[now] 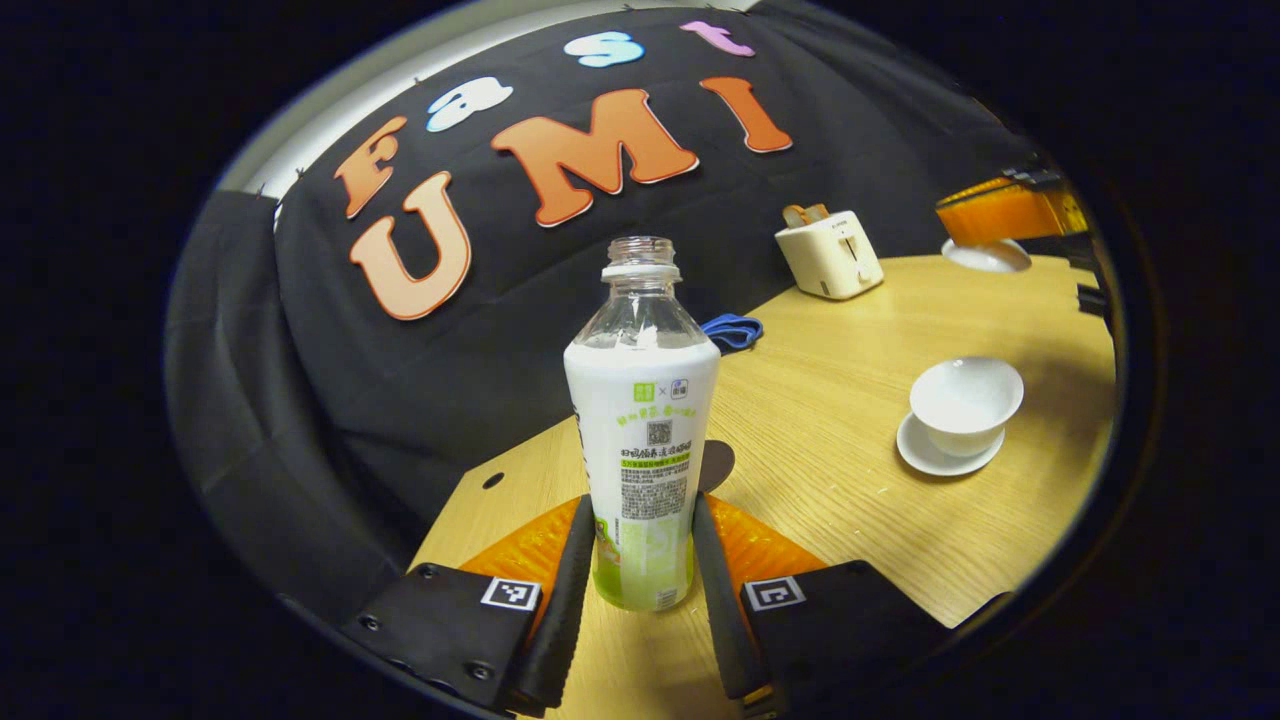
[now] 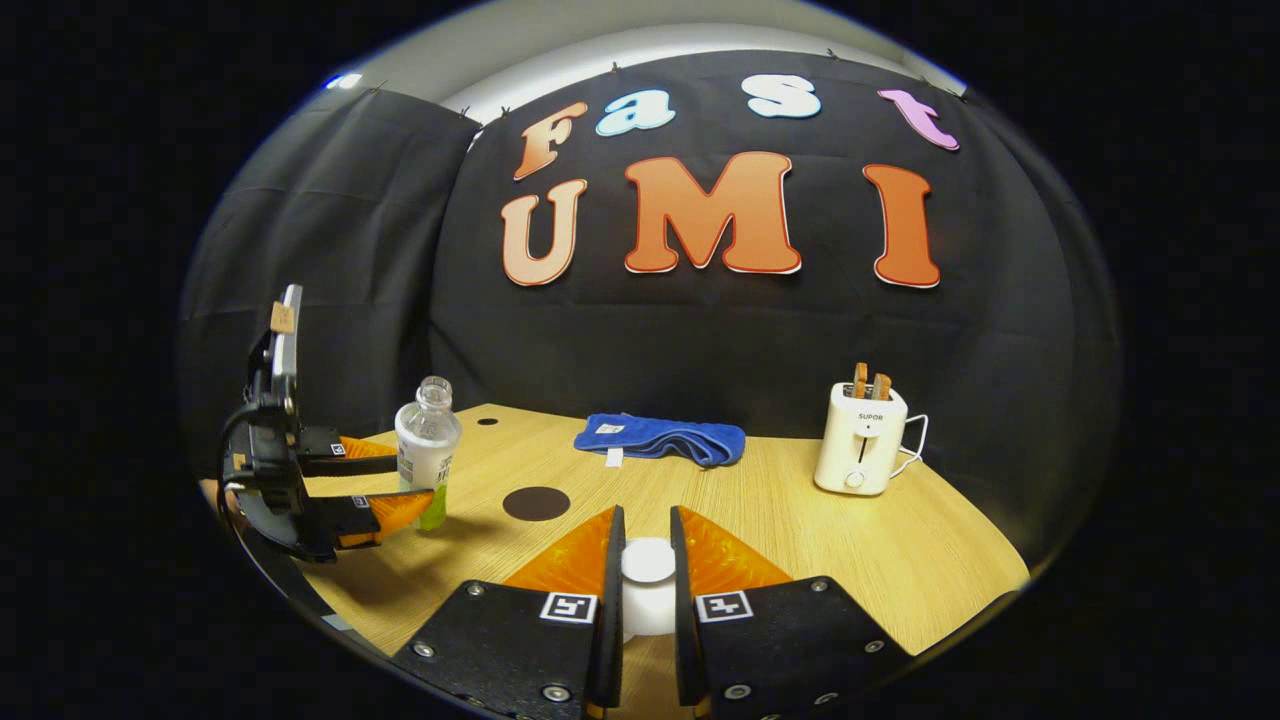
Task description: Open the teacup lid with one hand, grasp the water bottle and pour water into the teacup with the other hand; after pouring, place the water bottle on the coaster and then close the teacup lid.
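Two hand-held grippers: left closed around upright bottle on table, right pinching white lid.

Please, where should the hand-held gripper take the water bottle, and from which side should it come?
Grip the water bottle low on its straight labelled body, coming level from the side. It stands upright and uncapped; the neck tapers. The left hand-held gripper already brackets that part, apparently pressing it.
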The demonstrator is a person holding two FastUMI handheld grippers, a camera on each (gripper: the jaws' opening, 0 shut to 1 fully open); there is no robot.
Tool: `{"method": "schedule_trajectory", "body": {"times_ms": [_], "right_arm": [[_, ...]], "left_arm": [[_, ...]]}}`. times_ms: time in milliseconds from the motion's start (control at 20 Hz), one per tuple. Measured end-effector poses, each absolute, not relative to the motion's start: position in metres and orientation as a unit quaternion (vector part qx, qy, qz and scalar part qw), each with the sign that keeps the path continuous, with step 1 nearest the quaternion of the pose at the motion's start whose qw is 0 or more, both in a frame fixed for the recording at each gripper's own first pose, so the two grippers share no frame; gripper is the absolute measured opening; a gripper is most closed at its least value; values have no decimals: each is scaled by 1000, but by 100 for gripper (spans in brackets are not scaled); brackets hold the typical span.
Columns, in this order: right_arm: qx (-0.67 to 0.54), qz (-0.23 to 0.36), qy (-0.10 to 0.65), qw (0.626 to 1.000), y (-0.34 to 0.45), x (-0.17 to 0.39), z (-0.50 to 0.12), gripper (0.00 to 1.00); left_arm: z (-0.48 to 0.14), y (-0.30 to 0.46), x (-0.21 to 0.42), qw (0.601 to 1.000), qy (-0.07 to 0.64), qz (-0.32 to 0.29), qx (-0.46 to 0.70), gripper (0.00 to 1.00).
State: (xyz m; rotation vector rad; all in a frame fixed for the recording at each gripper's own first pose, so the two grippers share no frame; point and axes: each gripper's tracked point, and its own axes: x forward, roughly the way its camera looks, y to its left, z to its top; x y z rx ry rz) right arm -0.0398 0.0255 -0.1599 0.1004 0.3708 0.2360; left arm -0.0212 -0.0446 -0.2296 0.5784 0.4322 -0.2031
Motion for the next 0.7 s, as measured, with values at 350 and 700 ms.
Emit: {"method": "schedule_trajectory", "body": {"times_ms": [350,700], "right_arm": [[55,107,180,976,12,-40,-160,22],[60,103,173,978,6,-41,-156,22]], "left_arm": [[-241,-56,-20,879,207,-130,410,59],[-239,-64,-25,817,181,-161,523,60]]}}
